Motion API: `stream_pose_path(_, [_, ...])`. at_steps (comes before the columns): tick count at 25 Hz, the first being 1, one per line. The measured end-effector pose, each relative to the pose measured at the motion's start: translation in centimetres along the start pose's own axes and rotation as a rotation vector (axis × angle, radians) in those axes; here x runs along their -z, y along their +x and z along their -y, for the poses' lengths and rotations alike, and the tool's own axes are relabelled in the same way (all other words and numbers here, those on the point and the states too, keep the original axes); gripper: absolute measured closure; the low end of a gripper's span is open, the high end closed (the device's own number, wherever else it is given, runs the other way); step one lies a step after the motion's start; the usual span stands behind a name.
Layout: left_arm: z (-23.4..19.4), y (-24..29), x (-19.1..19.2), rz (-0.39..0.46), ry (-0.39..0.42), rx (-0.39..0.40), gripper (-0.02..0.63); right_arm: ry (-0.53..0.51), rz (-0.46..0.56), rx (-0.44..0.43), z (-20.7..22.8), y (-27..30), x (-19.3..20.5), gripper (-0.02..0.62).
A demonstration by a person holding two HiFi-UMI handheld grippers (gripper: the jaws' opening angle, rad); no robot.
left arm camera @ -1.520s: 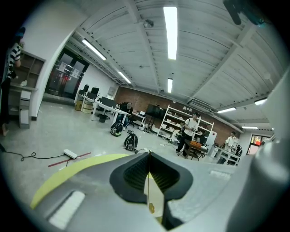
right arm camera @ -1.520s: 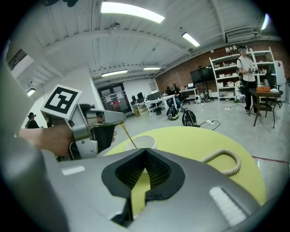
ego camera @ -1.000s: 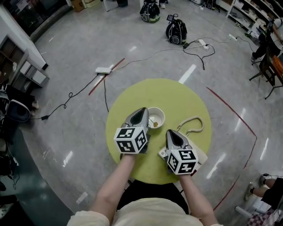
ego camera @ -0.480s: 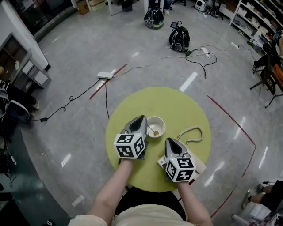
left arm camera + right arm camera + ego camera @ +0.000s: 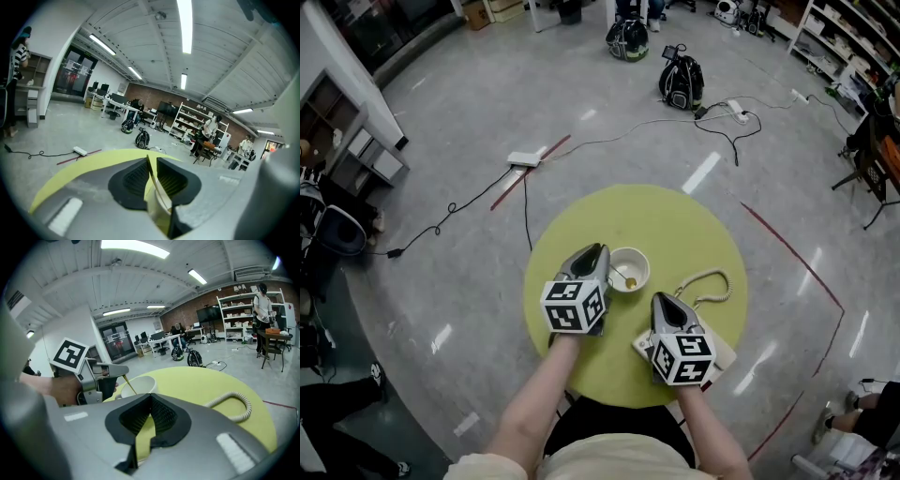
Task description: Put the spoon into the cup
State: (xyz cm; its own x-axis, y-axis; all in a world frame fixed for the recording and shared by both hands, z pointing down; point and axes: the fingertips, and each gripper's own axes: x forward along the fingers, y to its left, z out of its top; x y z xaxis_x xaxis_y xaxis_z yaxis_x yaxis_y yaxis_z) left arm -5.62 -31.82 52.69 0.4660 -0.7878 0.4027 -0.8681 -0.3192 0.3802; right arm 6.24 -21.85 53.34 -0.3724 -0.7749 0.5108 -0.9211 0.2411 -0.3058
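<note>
A white cup [image 5: 643, 263] stands near the middle of the round yellow-green table [image 5: 666, 220]. A gold spoon [image 5: 623, 278] stands in it, bowl down, handle leaning to the left. My left gripper [image 5: 598, 251] sits just left of the cup. Its jaws are opening, with the thin spoon handle [image 5: 157, 185] still in the gap between them, above the cup [image 5: 157, 208]. The right gripper view shows the handle [image 5: 129, 385] running from the left gripper [image 5: 111, 376] down into the cup [image 5: 143, 385]. My right gripper [image 5: 667, 302] rests shut and empty at the table's near right [image 5: 150, 401].
A cream telephone base [image 5: 724, 345] lies under the right gripper, and its coiled cord [image 5: 712, 277] loops right of the cup [image 5: 234, 401]. Cables, a power strip [image 5: 523, 159] and bags [image 5: 680, 70] lie on the floor beyond the table.
The left gripper has sunk slightly beside the cup, and the spoon now rests in the cup. The right gripper has kept still.
</note>
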Motion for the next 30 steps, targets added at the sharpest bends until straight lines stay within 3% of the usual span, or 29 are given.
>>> stream_pose_path(11, [-0.7,0.0,0.2,-0.033,0.004,-0.04,0.506,0.001,-0.001,-0.015,0.0,-0.1,-0.1,0.594])
stream_pose_path(30, [-2.4,-6.7,4.2,-0.039,-0.029,-0.158,0.506,-0.027,0.013,-0.049,-0.6,-2.2,0.5,0.594])
